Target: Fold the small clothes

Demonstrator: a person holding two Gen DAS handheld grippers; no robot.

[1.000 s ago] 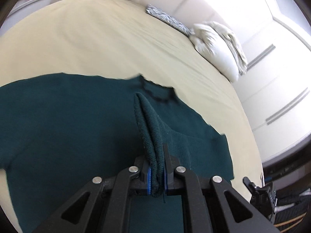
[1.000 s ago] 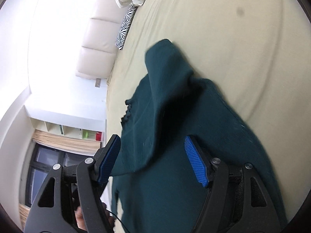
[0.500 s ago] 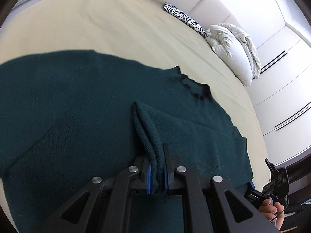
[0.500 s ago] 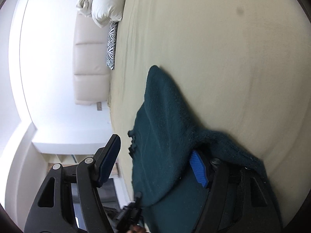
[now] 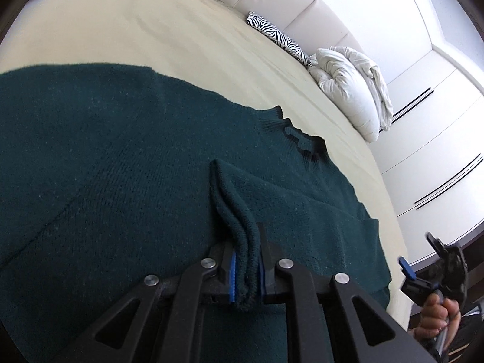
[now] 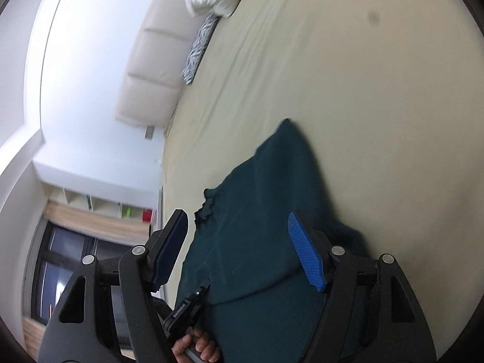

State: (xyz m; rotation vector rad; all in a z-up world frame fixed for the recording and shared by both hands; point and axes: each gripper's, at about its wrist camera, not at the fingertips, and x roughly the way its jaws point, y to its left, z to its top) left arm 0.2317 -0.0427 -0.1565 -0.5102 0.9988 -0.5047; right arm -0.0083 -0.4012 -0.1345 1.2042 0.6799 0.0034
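Observation:
A dark green knit sweater lies spread on the beige bed, its ribbed collar toward the headboard. My left gripper is shut on a doubled fold of the sweater, held low over the body panel. In the right wrist view the sweater lies below my right gripper. Its jaws are opening, and its blue pads press on no cloth. The right gripper also shows at the lower right of the left wrist view, held by a hand.
A white bundled duvet and a zebra-print pillow lie by the padded headboard. White wardrobe doors stand beyond the bed's edge. A shelf unit and a dark window sit at the room's other side.
The left gripper sank toward the sweater with the fold still in it. The right gripper drew back from the sweater, and cloth no longer drapes against its pad.

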